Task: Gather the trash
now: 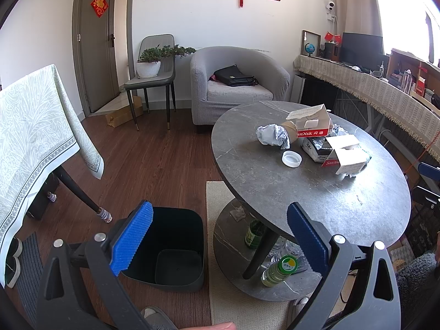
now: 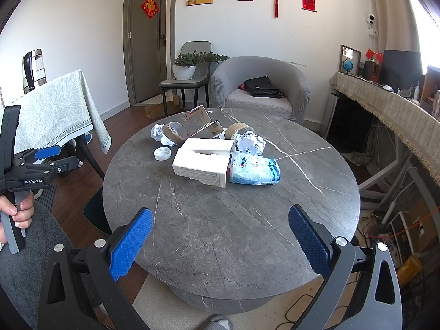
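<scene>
Left gripper (image 1: 220, 236) hangs with its jaws spread wide and nothing between them, above the floor at the table's near-left edge; the black bin (image 1: 176, 250) stands on the wood floor directly under it, just left of the table, open at the top, and only its dark bottom shows inside. Right gripper (image 2: 220, 239) likewise spread wide and empty, over the bare near part of the round grey table (image 2: 247, 220). The trash sits clustered on the far half of the table — well apart from both grippers. In the right wrist view: a white cardboard box (image 2: 203, 162) lying open in the middle, a soft blue-and-white packet (image 2: 255, 170) touching its right side, a crumpled white paper wad (image 2: 251, 143) just behind the packet, a white bottle cap (image 2: 162, 154) to the left of the box, and a brown tape roll (image 2: 174, 133) with another crumpled paper (image 2: 157, 132) beside it at the far left. A flattened card package (image 2: 198, 115) stands tilted behind the box. A hand (image 2: 19, 206) at the left edge of the right wrist view grips the left gripper's handle. On the lower shelf under the table, seen from the left wrist, stand bottles, one with a green cap (image 1: 287, 264).
</scene>
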Tool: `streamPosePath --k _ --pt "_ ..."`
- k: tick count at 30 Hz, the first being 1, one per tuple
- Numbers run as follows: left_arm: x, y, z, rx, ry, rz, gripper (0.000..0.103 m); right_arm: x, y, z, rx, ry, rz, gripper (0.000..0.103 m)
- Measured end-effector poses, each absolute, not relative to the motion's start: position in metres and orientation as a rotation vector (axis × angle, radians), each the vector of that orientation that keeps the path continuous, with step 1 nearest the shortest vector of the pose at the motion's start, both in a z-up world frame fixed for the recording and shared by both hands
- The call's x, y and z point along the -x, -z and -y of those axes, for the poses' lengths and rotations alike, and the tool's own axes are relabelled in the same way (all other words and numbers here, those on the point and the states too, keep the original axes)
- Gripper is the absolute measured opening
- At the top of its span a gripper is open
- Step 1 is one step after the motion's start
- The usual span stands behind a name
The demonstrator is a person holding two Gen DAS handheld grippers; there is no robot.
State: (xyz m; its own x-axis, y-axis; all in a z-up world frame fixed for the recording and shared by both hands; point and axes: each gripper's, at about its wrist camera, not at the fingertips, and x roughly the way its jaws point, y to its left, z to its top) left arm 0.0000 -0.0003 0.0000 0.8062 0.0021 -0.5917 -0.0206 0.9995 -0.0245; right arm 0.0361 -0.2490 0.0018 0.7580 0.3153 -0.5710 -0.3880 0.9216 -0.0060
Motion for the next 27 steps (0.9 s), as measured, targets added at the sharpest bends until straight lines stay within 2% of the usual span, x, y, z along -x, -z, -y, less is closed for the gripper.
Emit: streamPosePath --k 27 --pt "0.0 0.0 0.0001 0.032 -0.012 -0.635 0.1 -0.0375 -0.0005 0.2468 0.132 -0.385 -0.601 0.1"
